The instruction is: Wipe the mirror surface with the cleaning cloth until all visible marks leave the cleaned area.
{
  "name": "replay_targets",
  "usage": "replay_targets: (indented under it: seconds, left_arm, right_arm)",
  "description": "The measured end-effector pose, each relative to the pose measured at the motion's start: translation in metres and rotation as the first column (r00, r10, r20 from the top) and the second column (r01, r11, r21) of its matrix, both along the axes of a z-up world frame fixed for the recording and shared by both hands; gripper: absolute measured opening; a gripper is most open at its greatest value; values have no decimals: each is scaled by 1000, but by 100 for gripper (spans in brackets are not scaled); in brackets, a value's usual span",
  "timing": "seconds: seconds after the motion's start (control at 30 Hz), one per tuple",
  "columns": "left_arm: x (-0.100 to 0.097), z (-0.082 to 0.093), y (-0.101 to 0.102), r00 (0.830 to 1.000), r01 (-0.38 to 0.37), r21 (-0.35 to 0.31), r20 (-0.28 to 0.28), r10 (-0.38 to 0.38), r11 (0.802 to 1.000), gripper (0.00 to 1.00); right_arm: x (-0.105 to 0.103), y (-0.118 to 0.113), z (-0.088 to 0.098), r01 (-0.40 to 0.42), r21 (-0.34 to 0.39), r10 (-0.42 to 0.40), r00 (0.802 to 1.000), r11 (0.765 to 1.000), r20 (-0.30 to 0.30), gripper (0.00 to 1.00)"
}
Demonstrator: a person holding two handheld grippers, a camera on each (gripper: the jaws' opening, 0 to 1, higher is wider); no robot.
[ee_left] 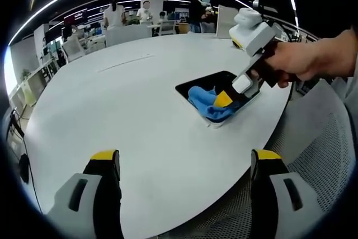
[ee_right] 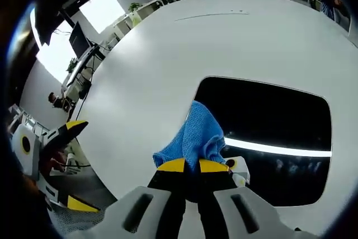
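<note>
A dark rectangular mirror (ee_right: 268, 121) lies flat on the white table, near its edge; in the left gripper view the mirror (ee_left: 207, 84) sits right of centre. A blue cleaning cloth (ee_right: 196, 135) rests bunched on the mirror's near corner, and my right gripper (ee_right: 192, 165) is shut on it. The left gripper view shows that right gripper (ee_left: 226, 100), held by a hand, pressing the blue cloth (ee_left: 204, 102) onto the mirror. My left gripper (ee_left: 184, 163) hovers open over the bare tabletop, well short of the mirror. The mirror reflects a bright ceiling light strip.
The large white oval table (ee_left: 112, 99) has a rounded edge close to the mirror. A mesh chair (ee_left: 324, 149) stands to the right. People, desks and chairs fill the far office background (ee_left: 140, 18). My left gripper (ee_right: 53, 138) shows at the left edge of the right gripper view.
</note>
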State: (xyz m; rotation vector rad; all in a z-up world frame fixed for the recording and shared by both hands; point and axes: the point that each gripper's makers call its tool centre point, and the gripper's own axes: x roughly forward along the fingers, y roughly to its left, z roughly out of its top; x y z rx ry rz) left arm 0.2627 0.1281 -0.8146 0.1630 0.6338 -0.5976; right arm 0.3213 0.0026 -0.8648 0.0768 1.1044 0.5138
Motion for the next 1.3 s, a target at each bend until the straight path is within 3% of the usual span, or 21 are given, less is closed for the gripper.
replay_targets:
  seconds: [0.63, 1.3]
  left_arm:
    - [0, 1, 2, 1000, -8, 0, 3, 8, 1000, 96]
    - [1, -1, 4, 1000, -6, 22, 1, 6, 1000, 94]
  right_arm:
    - [28, 2, -1, -2, -22, 3, 1000, 1000, 19, 1]
    - [81, 2, -3, 40, 4, -40, 999, 999, 22, 1]
